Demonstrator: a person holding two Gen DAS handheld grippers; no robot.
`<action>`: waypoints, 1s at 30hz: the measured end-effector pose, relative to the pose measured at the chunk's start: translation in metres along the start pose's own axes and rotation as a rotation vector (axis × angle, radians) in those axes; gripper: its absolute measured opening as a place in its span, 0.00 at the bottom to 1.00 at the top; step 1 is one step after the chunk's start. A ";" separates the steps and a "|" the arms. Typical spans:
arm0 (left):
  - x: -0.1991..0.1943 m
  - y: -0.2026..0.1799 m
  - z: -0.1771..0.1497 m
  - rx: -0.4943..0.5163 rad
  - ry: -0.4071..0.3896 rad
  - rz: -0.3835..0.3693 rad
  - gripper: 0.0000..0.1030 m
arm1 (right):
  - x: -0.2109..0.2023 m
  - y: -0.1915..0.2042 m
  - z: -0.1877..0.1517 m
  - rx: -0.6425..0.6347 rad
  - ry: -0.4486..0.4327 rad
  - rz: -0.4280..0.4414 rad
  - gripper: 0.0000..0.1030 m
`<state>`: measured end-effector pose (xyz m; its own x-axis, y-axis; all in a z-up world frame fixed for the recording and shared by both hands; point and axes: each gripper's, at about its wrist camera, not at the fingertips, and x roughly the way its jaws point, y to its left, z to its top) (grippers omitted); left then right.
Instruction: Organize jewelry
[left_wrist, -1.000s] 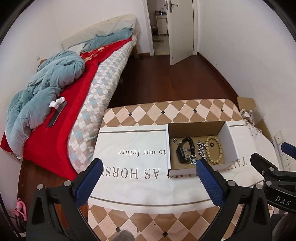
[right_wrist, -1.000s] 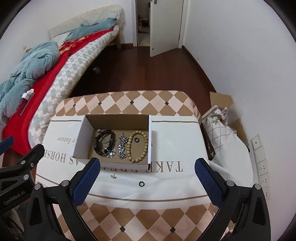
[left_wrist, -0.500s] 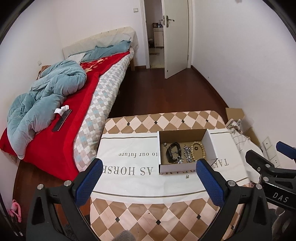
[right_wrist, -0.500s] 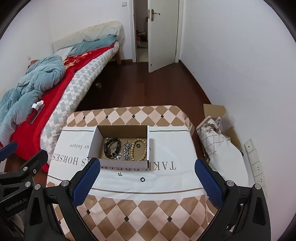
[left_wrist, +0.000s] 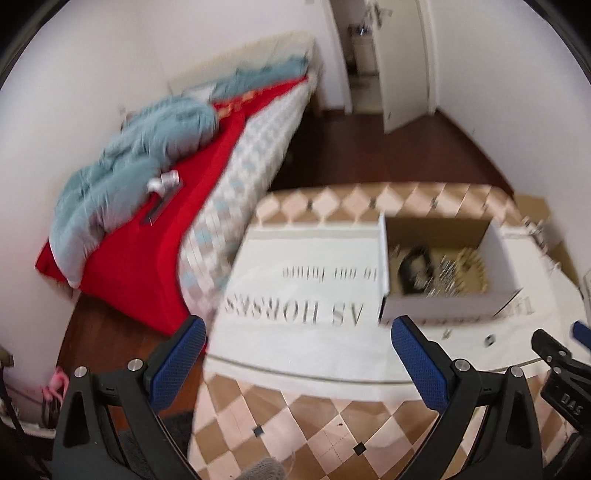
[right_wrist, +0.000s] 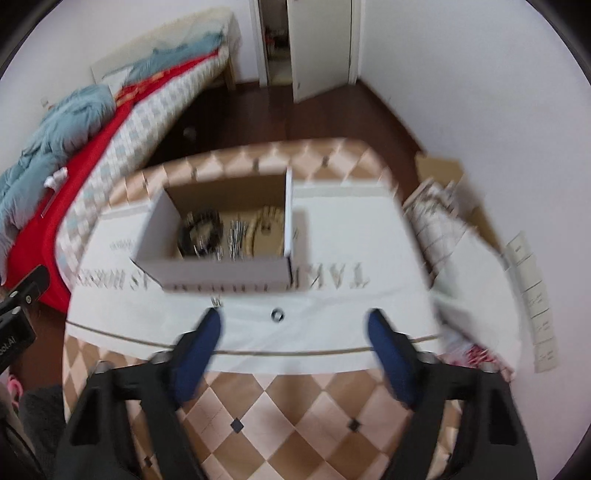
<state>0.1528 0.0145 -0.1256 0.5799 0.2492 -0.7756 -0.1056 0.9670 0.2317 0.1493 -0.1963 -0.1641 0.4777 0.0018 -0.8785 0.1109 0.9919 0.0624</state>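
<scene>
Already in the box (right_wrist: 221, 271): a dark bracelet (right_wrist: 201, 230), a silvery chain (right_wrist: 236, 236) and a bead bracelet (right_wrist: 264, 229).
Still out on the cloth (right_wrist: 351, 240): a small ring (right_wrist: 277, 315), and a tiny piece (right_wrist: 216, 302) by the box front.
Right gripper (right_wrist: 293, 326): jaws closing, nothing between them, above the ring.
Left gripper (left_wrist: 297, 338): spread wide, empty.
Progress: mostly done, I'd say; two bits left.

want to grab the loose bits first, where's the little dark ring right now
In the right wrist view the dark ring lies loose on the white cloth, just in front of the cardboard box near its right front corner.
</scene>
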 end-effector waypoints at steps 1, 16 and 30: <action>0.011 -0.002 -0.004 0.002 0.022 0.009 1.00 | 0.013 0.001 -0.003 -0.001 0.011 0.004 0.67; 0.080 -0.038 -0.020 0.105 0.126 0.009 1.00 | 0.107 0.020 -0.025 -0.064 0.009 -0.046 0.16; 0.100 -0.125 -0.022 0.142 0.251 -0.281 0.79 | 0.073 -0.053 -0.018 0.087 -0.004 -0.066 0.13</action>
<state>0.2068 -0.0805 -0.2452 0.3530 -0.0019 -0.9356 0.1521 0.9868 0.0554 0.1624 -0.2459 -0.2402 0.4702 -0.0635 -0.8803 0.2172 0.9750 0.0457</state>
